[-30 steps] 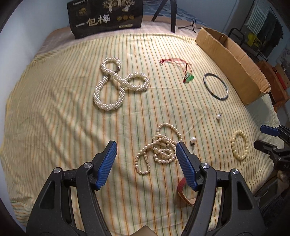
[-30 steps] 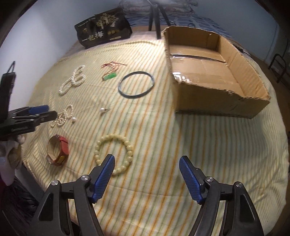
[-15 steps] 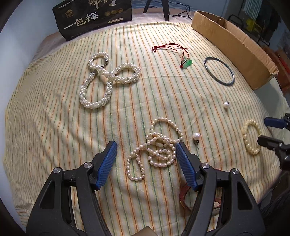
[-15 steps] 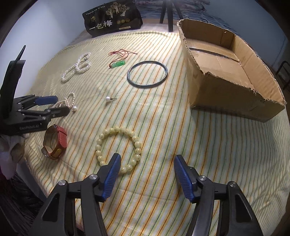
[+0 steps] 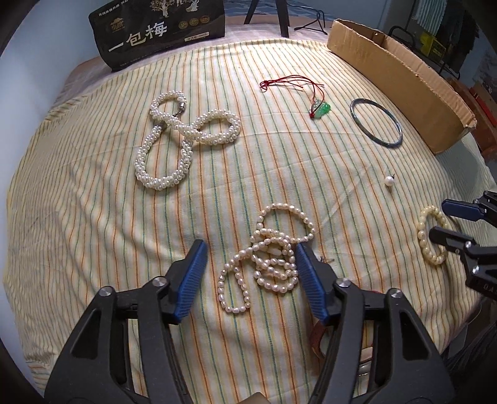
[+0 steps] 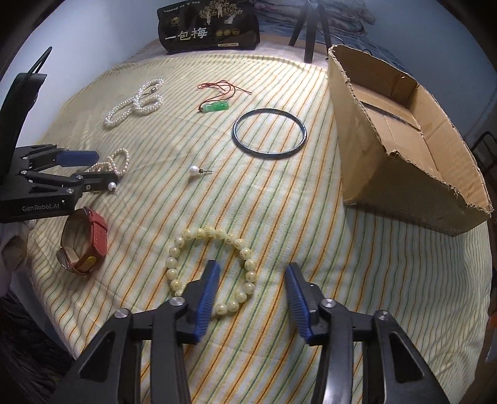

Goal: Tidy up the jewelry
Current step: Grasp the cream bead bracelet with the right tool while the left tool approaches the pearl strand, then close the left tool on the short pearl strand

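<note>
Striped cloth covers the surface, jewelry scattered on it. Left gripper points down over the tangled pearl strand; its jaws are closing, part-open, the heap lies between the 2 blue pads with the right pad just at the heap's edge, no pinch visible yet. Right gripper is low over the cream bead bracelet; jaws closing, roughly a third open, left pad sits inside the ring, right pad outside it, so the bracelet's right side lies between them, pads not pressing on it. From the left wrist view the right gripper's tips straddle the same bracelet at the right edge. Thick braided pearl necklace lies looped at the far left, well apart from both tools. Green pendant on red cord is in the far middle, dark bangle just beside the cardboard box, not touching it as far as I can tell. 1 pearl stud earring lies alone mid-cloth; a 2nd pearl stud sits just at the left gripper's fingertip in the right wrist view. Red-strap watch lies on its side near the cloth's near-left edge, below the left gripper. Black printed bag stands at the far end. Box is open and tilted, inside looks bare cardboard.
</note>
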Demonstrator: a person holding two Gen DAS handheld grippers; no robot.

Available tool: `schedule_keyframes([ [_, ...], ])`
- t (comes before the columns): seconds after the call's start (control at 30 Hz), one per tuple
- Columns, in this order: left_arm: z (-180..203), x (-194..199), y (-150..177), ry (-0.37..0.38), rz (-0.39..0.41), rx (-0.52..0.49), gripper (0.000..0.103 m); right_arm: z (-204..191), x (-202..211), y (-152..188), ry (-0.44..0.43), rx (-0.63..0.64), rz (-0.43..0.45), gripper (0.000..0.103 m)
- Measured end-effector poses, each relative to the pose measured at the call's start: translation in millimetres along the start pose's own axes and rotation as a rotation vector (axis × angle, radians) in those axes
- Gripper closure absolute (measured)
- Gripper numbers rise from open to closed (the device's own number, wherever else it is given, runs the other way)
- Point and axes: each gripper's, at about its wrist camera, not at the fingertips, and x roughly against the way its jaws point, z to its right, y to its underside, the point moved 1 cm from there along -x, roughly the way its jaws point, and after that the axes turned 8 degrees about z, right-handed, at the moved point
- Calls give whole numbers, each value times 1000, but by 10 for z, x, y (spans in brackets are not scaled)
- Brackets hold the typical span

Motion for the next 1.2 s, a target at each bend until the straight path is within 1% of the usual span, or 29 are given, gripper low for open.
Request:
schedule_keyframes([
  [0.1,-1,25,7,2,5,0,59,-4,1,-4,-4,1,2,71],
  [0.17,-16,39,4,4,8,9,74,-4,2,-8,-8,-1,2,75],
  [0.2,-26,44,1,1,9,15,78,-4,0,-12,-10,-3,3,78],
  [0.27,-48,46,-15,1,12,27,91,1,6,-13,-15,-11,4,83],
  [0.33,-67,43,-43,2,14,46,95,26,0,-21,-19,-21,6,93],
  [0.37,-89,47,-53,5,17,62,97,41,8,-16,-23,-28,7,95],
  [0.43,-134,53,-81,15,18,93,97,73,7,-26,-36,-43,9,98],
  [0.57,-251,136,-127,26,38,151,97,123,35,-31,-61,-70,12,98],
  [0.67,-341,236,-183,51,60,199,98,133,100,-56,-87,-94,29,98],
  [0.77,-371,350,-254,21,106,203,97,109,201,-110,-107,-98,61,98],
  [0.87,-407,428,-301,28,128,221,98,100,283,-172,-123,-105,90,98],
  [0.97,-407,546,-355,20,169,217,98,97,386,-244,-132,-106,121,98],
  [1.2,-380,897,-576,49,267,231,98,135,687,-450,-134,-122,211,98],
])
